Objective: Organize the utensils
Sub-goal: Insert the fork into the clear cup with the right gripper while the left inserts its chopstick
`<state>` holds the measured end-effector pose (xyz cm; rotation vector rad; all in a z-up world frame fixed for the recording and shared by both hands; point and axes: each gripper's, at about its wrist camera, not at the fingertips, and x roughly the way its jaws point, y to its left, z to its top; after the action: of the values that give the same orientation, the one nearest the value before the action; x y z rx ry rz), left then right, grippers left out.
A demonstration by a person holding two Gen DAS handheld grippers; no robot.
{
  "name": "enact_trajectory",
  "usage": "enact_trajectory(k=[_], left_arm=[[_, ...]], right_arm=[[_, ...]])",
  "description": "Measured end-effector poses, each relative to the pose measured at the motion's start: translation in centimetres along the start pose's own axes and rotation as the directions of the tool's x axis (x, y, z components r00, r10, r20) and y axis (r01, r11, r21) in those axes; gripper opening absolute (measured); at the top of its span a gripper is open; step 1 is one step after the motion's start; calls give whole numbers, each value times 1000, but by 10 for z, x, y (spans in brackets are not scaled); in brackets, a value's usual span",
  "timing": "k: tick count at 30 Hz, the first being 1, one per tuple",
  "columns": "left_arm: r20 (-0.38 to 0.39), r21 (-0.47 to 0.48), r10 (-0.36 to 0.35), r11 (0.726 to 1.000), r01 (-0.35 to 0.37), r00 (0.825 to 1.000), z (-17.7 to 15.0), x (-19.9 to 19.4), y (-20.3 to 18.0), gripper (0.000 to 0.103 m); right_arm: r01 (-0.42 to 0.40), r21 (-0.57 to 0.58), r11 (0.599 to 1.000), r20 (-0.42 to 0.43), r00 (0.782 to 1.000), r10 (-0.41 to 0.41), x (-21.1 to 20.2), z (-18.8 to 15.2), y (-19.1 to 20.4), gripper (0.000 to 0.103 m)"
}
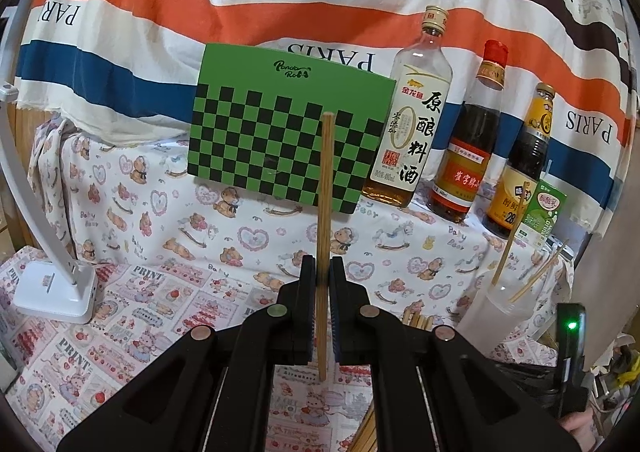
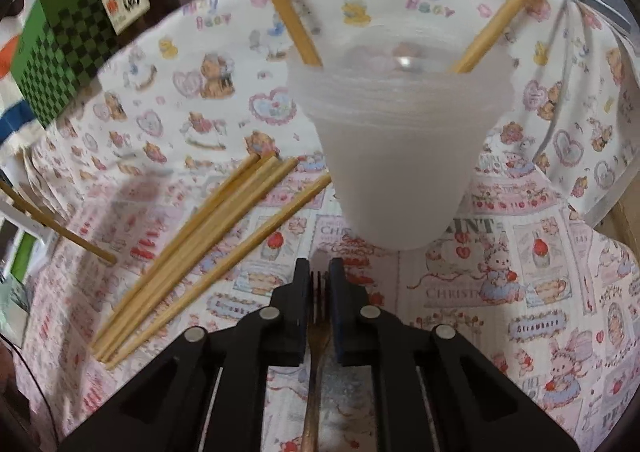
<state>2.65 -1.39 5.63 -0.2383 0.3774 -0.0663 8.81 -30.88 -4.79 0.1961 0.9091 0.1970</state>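
Left gripper [image 1: 320,272], fingers clamped on an upright chopstick [image 1: 326,188], ready for dropping into the plastic cup [image 2: 400,140]; right gripper [image 2: 320,276], fingers gripping a fork [image 2: 317,316] lengthwise, likely cup-bound; loose chopsticks [image 2: 200,252] await on the table [image 2: 520,292].

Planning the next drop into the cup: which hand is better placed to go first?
Probably right. The right gripper, jaws shut on a fork, faces the cup closely; the left gripper holds its chopstick farther away.

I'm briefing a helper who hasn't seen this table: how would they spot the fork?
Find the frosted plastic cup on the patterned tablecloth. Just in front of it, the right tongs are shut on the fork. Unlike the loose wooden chopsticks alongside, it is metal and has tines.
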Motion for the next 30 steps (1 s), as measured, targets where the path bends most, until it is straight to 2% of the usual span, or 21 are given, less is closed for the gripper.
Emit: enact_trajectory(k=[5, 9, 16, 21, 23, 30], left_arm=[[16, 33, 3, 999, -3, 1000, 0, -3, -7, 5], [15, 59, 5, 998, -6, 1000, -2, -3, -13, 5], [15, 71, 13, 997, -14, 1000, -4, -2, -15, 5], [26, 70, 3, 998, -4, 1000, -2, -6, -15, 5], [34, 76, -5, 997, 2, 999, -2, -9, -16, 5], [41, 107, -11, 994, 6, 999, -5, -10, -24, 5]], right_arm=[[-76, -11, 997, 113, 991, 76, -41, 5, 2, 9], [-103, -53, 993, 152, 982, 110, -60, 5, 12, 9], [-102, -23, 994, 167, 980, 105, -71, 6, 14, 8], [-103, -27, 994, 272, 956, 106, -94, 6, 11, 7], [-87, -36, 996, 303, 948, 94, -103, 6, 12, 2], [-81, -59, 995, 347, 933, 97, -113, 7, 16, 2]])
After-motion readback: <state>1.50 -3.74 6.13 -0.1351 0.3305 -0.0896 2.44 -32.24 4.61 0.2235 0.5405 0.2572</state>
